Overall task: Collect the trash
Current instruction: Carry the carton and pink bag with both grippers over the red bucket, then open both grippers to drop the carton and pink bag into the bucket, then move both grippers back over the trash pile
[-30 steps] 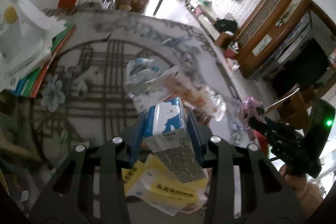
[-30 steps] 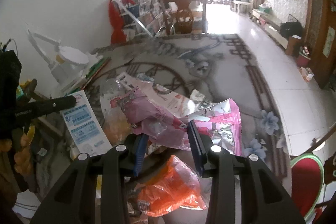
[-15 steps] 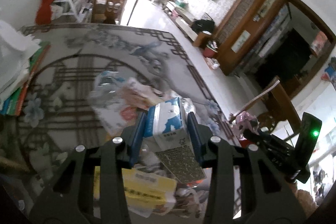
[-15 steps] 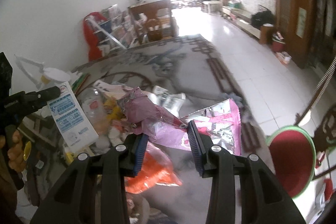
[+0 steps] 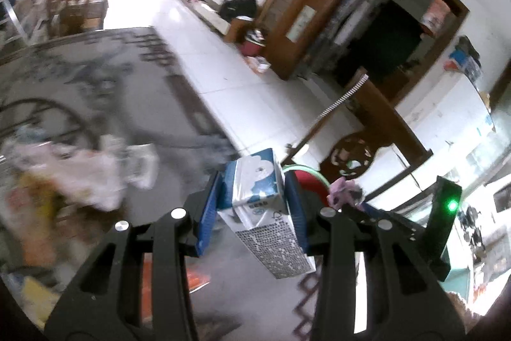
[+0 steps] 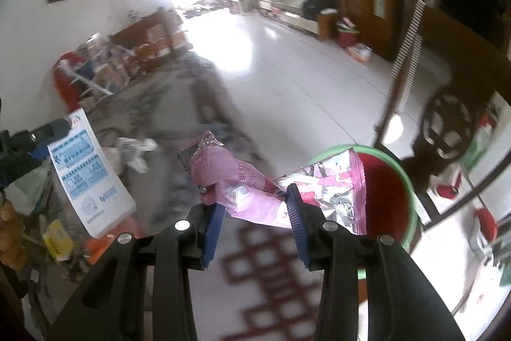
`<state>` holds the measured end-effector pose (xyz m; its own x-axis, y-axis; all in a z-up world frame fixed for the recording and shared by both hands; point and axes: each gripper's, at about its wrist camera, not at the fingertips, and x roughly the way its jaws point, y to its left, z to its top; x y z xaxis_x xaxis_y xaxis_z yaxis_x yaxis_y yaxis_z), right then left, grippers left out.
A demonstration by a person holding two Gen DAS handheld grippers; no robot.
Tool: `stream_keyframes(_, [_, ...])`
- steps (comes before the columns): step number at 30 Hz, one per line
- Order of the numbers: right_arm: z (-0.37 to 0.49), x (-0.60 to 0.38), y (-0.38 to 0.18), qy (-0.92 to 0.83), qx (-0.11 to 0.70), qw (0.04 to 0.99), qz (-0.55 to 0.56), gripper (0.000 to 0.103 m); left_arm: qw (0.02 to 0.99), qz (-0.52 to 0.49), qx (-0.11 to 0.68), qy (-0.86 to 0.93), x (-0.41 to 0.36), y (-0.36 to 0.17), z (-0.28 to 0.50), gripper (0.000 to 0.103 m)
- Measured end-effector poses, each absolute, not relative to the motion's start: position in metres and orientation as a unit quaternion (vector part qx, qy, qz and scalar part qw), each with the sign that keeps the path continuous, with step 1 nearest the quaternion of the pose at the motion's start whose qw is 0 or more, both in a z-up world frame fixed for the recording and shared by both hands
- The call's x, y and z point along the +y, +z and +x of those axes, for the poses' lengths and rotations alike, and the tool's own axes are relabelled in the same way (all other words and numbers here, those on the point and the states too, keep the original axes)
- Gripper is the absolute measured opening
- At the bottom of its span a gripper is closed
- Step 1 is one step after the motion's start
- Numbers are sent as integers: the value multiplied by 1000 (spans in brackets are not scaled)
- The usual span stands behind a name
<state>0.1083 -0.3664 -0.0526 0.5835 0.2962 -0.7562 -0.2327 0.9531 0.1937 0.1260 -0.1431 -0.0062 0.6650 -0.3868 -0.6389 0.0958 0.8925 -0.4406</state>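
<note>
From my left wrist, my left gripper (image 5: pixel 252 206) has its blue-padded jaws clamped on a boxy blue-and-white carton (image 5: pixel 255 190), tilted, above the blurred table (image 5: pixel 134 91); crumpled litter (image 5: pixel 80 168) lies left.

From my right wrist, my right gripper (image 6: pixel 254 213) has its jaws clamped on a crinkly pink foil wrapper (image 6: pixel 242 187), just beside a round red bin (image 6: pixel 386 197) with a green rim.

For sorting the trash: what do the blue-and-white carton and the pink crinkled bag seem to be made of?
The blue-and-white carton looks like coated paperboard: folded flat panels, sharp creases, printed matte faces. The pink crinkled bag looks like thin plastic film with a foil lining: its open end is silvery, wrinkled and shiny.
</note>
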Motion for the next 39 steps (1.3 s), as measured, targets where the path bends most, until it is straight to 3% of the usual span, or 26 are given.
stream_keyframes(9, [134, -447, -79, 114, 460, 879, 58, 41, 881, -157, 408, -182, -247, -26, 180, 39])
stream_keyframes(11, [138, -454, -79, 110, 460, 879, 59, 50, 879, -154, 413, -185, -261, -31, 188, 39])
stream_keyframes(13, [141, -464, -80, 105, 460, 880, 62, 68, 879, -155, 415, -177, -270, -37, 195, 50])
stream_keyframes(14, [142, -469, -81, 102, 459, 880, 63, 71, 878, -159, 416, -176, -272, -39, 197, 59])
stream_keyframes(17, [146, -480, -84, 96, 459, 880, 71, 72, 877, -164, 420, -167, -274, -44, 198, 64])
stream_keyframes(28, [152, -468, -78, 104, 449, 884, 79, 74, 875, -185, 428, -129, -242, -41, 176, 64])
stream_keyframes(39, [137, -371, -69, 161, 449, 878, 42, 75, 891, -201, 404, -57, -139, -29, 113, 70])
